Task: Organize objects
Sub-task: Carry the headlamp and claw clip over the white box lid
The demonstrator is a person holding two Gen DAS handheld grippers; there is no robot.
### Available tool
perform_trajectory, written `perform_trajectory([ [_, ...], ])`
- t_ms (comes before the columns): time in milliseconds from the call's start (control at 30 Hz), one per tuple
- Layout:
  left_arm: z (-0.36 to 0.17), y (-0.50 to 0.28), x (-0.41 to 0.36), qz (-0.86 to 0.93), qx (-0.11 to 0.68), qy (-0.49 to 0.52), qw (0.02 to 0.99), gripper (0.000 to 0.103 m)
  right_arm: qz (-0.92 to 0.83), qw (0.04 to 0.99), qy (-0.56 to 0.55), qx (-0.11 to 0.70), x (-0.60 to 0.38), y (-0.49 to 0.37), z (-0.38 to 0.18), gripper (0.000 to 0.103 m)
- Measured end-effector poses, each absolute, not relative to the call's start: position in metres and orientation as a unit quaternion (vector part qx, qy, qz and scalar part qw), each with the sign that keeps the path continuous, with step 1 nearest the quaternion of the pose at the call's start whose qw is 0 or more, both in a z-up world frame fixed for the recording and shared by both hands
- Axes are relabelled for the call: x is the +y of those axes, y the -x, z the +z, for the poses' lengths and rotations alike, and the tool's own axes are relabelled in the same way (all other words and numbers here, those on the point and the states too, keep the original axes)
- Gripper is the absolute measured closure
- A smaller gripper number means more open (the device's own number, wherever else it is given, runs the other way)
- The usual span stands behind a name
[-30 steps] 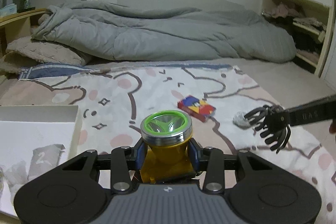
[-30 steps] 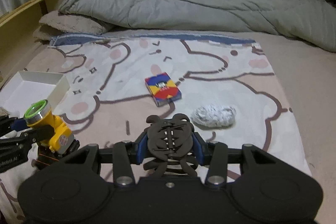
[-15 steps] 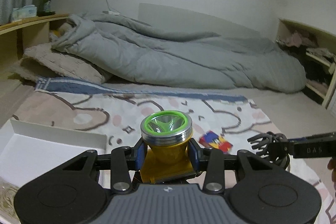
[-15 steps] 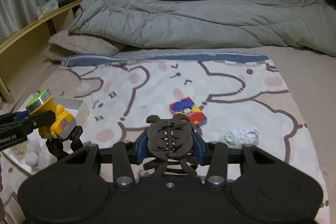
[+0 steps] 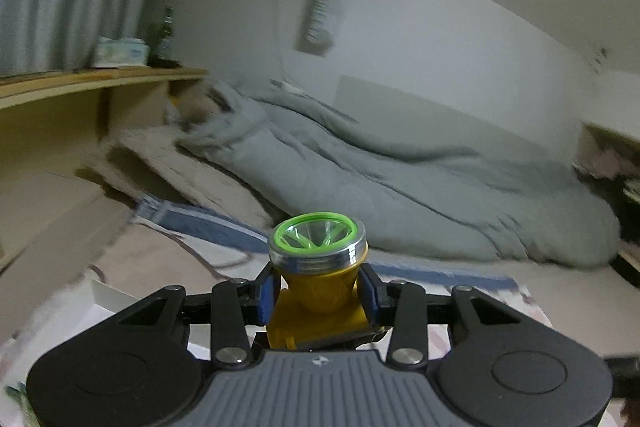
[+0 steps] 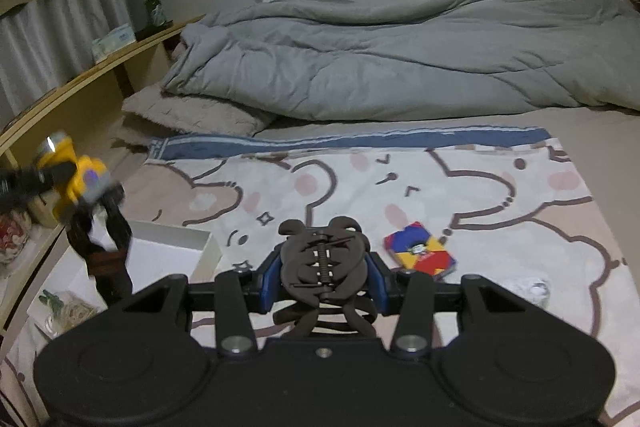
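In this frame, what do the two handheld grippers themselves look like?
Both match: the left gripper and right gripper have matte black bodies with two round recessed discs, black linkage bars with silver screws, and blue finger pads. The left one shows a grey ribbed centre panel. No cables or sleeves show.

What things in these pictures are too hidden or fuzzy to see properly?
- Left wrist view: the white cardboard box is mostly covered by the left gripper and smeared by blur.
- Right wrist view: the crumpled grey-white wad sits partly behind the right gripper.
- Right wrist view: the yellow headlamp is motion-blurred.
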State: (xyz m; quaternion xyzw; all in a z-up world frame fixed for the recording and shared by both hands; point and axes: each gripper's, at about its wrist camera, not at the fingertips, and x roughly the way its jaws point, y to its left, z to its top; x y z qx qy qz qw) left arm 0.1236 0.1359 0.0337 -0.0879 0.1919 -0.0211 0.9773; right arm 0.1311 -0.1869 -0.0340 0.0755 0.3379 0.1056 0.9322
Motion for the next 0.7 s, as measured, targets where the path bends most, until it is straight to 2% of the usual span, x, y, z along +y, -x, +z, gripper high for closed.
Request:
perform_trajectory([
  [433,0.017,-0.141,0.261,0.099,0.195,0.139,0.966,0.061,0.162,0.918,-0.048,0.358,-0.120,-0.143,-0.041,0.057],
  [700,-0.009,-0.143,0.306,0.140,0.186,0.138,0.963,0.061,0.210,0.910,-0.040,0.356,-0.059,-0.152,-0.039,0.057],
])
